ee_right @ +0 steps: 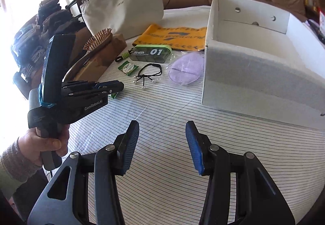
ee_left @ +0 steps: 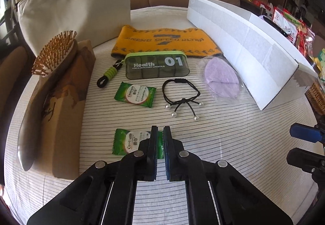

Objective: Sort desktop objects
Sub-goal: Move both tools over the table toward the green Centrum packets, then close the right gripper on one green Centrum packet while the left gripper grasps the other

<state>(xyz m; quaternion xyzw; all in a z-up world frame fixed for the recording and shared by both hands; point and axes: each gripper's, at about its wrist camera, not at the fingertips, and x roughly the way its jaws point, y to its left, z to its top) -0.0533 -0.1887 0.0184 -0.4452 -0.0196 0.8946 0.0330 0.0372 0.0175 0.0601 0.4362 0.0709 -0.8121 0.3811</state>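
Right now the left claw (ee_left: 160,133) is pressed together on the near green packet (ee_left: 127,141), pinching its right end between the 2 black pads, with the rest of the packet lying flat on the striped tabletop (ee_left: 223,143). In the right wrist view the same claw reaches in from the left, gripped by a hand (ee_right: 47,139) in a knitted sleeve, and only a green corner of the packet (ee_right: 113,95) peeks out under its tip.

The right claw (ee_right: 162,143) is spread, its blue-faced pads apart over bare striped cloth with nothing between them.

Further back lies a second green packet (ee_left: 135,94), and just beside it on the right a black hair tie (ee_left: 181,99) with pearl beads on its loose ends. Behind those 2 stands a dark translucent case (ee_left: 157,66) with a green lid, printed "Health 01", with a black and green cord (ee_left: 108,74) hanging from its left end. A yellow cloth (ee_left: 165,42) with dark lettering lies behind the case. A purple pad in a clear bag (ee_left: 222,80) rests against the side of the white cardboard box (ee_left: 243,46), which is open at the top. On the left a wooden hairbrush (ee_left: 52,56) lies bristles up on a brown box (ee_left: 67,99), and a grey fabric pouch (ee_left: 77,7) stands behind them.
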